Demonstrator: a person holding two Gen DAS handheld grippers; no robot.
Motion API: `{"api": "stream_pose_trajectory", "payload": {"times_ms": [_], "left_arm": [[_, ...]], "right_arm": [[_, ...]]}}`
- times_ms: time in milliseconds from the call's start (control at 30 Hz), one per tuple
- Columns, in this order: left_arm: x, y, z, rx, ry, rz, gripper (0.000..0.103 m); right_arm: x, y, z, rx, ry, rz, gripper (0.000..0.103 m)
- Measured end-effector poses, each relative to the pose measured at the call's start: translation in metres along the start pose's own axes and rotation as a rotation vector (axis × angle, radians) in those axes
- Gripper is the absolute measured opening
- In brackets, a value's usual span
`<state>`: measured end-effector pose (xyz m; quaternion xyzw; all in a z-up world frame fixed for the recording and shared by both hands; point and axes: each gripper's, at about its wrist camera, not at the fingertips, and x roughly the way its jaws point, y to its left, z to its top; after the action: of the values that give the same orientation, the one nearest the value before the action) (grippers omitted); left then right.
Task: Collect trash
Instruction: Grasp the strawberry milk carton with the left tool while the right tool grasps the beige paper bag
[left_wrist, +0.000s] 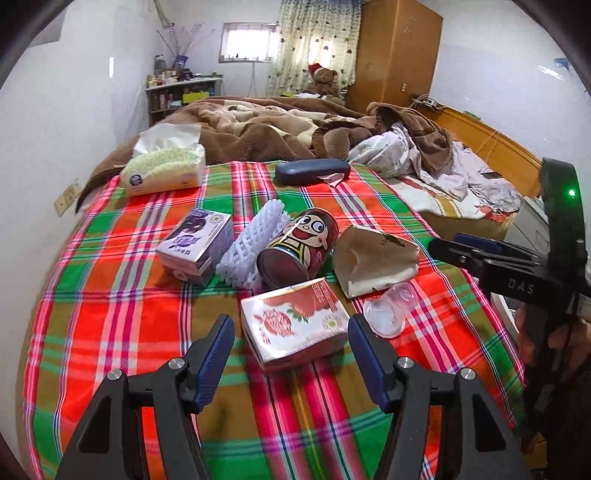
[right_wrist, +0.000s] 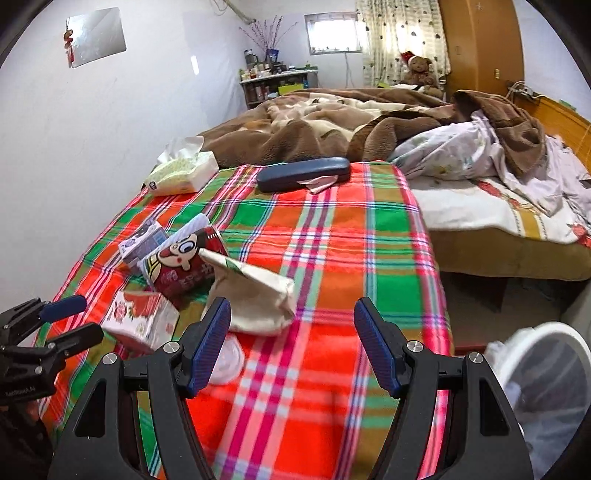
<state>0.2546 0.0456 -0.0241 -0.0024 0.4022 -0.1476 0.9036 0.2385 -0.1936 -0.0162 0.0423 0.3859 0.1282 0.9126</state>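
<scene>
It was a bedroom in a home. A wide bed (left_wrist: 491, 144) carried a rumpled brown blanket (left_wrist: 258, 125) and a plaid cover (right_wrist: 332, 236). A teddy bear (left_wrist: 325, 81) sat by curtains (left_wrist: 317, 37) and a wooden wardrobe (left_wrist: 399, 51); a cluttered shelf (left_wrist: 181, 92) held what looked like bottles.

Plaid cloth (left_wrist: 110, 295) looking woven, matt. Red can (left_wrist: 299, 247) showing glossy printed metal. Foam net (left_wrist: 251, 240) looking white, rough. Paper bag (left_wrist: 373, 258) creased, matt. Clear plastic lid (left_wrist: 388, 310) shining; tissue pack (left_wrist: 164, 170) w/ glossy wrap.
</scene>
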Motion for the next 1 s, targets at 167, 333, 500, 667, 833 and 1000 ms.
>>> {"api": "stream_pose_trajectory", "payload": {"times_ms": [167,333,500,667,833,1000], "left_arm": [[0.020,0.005,0.008,0.033,0.035,-0.018,0.064],[0.040,0.006,0.011,0.060,0.071,-0.063,0.064],[0.049,0.010,0.013,0.042,0.079,-0.103,0.064],[0.046,0.011,0.009,0.031,0.083,-0.124,0.064],[0.037,0.002,-0.001,0.040,0.090,-0.141,0.064],[0.029,-0.010,-0.014,0.051,0.112,-0.155,0.064]], "right_arm": [[0.017,0.007,0.005,-0.033,0.038,0.026,0.071],[0.035,0.005,0.006,-0.026,0.091,0.042,0.071],[0.042,0.003,0.004,-0.015,0.114,0.051,0.039],[0.043,0.002,0.001,-0.008,0.118,0.068,0.023],[0.037,-0.005,-0.002,0.025,0.112,0.027,0.022],[0.023,-0.017,-0.012,0.081,0.120,-0.058,0.022]]}}
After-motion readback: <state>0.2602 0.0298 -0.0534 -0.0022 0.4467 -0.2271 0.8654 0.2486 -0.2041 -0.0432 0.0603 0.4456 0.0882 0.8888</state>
